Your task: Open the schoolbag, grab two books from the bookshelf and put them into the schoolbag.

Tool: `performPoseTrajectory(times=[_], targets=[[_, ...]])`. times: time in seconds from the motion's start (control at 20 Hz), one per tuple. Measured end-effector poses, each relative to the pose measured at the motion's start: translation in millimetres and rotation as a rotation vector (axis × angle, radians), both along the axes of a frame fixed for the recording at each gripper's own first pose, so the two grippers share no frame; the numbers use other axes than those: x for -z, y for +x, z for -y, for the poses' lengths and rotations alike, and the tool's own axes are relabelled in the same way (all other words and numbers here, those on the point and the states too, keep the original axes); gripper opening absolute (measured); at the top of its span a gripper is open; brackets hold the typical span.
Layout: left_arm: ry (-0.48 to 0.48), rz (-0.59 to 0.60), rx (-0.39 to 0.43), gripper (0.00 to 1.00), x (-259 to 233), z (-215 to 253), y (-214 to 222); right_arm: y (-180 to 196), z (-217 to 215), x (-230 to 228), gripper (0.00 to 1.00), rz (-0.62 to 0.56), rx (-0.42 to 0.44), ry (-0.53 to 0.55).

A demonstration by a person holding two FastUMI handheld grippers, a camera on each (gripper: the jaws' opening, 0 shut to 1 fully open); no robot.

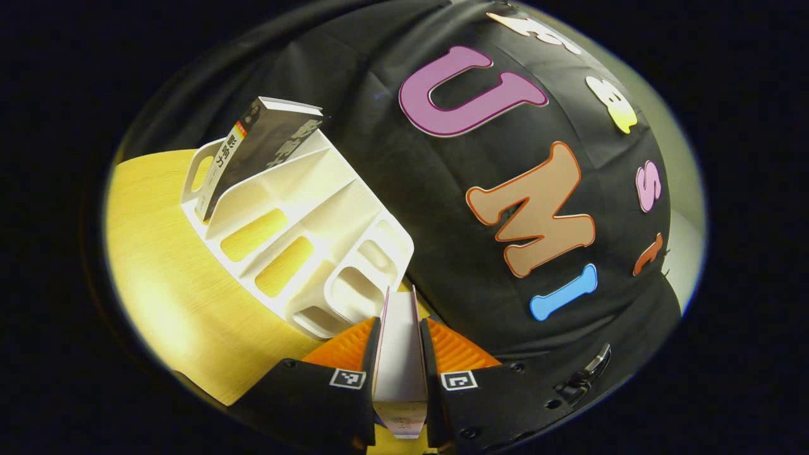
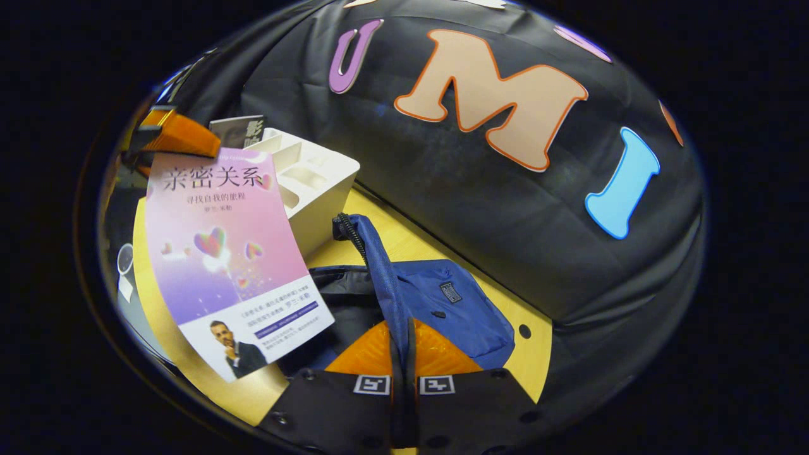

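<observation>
First book's on its way: left claw (image 1: 399,354) clamped on the pink book (image 1: 399,354), lifted clear of the bookshelf (image 1: 303,234) at centre-left. Right claw (image 2: 402,360) pinches the schoolbag (image 2: 455,303) flap open, lower centre. Next it needs lowering into that gap, I reckon

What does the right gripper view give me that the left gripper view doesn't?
Right gripper view: the blue schoolbag, its flap pinched by the right claw, and the pink book's cover.

Left gripper view: that pink book edge-on, clamped in the left claw.

Both: the white bookshelf with a dark book in it, on the wooden table.
</observation>
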State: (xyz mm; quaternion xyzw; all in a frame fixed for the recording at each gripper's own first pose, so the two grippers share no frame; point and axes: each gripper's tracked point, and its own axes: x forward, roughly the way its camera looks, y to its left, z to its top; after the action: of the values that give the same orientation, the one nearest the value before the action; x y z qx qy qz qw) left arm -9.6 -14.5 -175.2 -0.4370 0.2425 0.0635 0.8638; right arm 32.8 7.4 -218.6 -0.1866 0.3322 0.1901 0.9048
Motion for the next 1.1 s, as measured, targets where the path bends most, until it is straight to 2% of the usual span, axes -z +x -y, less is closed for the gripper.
performPoseTrajectory(times=[0.15, 0.25, 0.45, 0.5, 0.7, 0.9, 1.0, 1.1], targets=[[-0.012, 0.059, -0.055, 0.29, 2.7, 8.0, 1.5, 5.7, 0.3, -3.8, 0.03, -0.033, 0.053, 0.080], [0.021, 0.096, -0.092, 0.29, 9.4, 13.3, 2.9, 8.2, -2.0, -1.6, 0.03, -0.063, 0.088, 0.133], [0.021, 0.167, -0.119, 0.28, 23.9, 42.7, 10.2, 9.5, -7.1, 1.2, 0.02, -0.090, 0.113, 0.201], [0.006, 0.160, -0.111, 0.28, 32.5, 52.0, 10.8, 9.2, -9.6, 2.0, 0.03, -0.097, 0.109, 0.206], [-0.068, 0.129, -0.213, 0.28, 69.9, 70.7, 16.2, 11.5, -12.4, 1.2, 0.03, -0.087, 0.115, 0.241], [-0.021, 0.126, -0.302, 0.28, 89.2, 64.6, 16.1, 6.8, -17.6, 4.4, 0.05, -0.104, 0.130, 0.290], [-0.044, 0.136, -0.338, 0.29, 96.5, 66.7, 20.2, 5.0, -21.2, 5.4, 0.02, -0.108, 0.124, 0.307], [-0.068, 0.147, -0.335, 0.29, 102.9, 81.8, 25.7, 4.0, -23.6, 6.1, 0.03, -0.114, 0.126, 0.332]])
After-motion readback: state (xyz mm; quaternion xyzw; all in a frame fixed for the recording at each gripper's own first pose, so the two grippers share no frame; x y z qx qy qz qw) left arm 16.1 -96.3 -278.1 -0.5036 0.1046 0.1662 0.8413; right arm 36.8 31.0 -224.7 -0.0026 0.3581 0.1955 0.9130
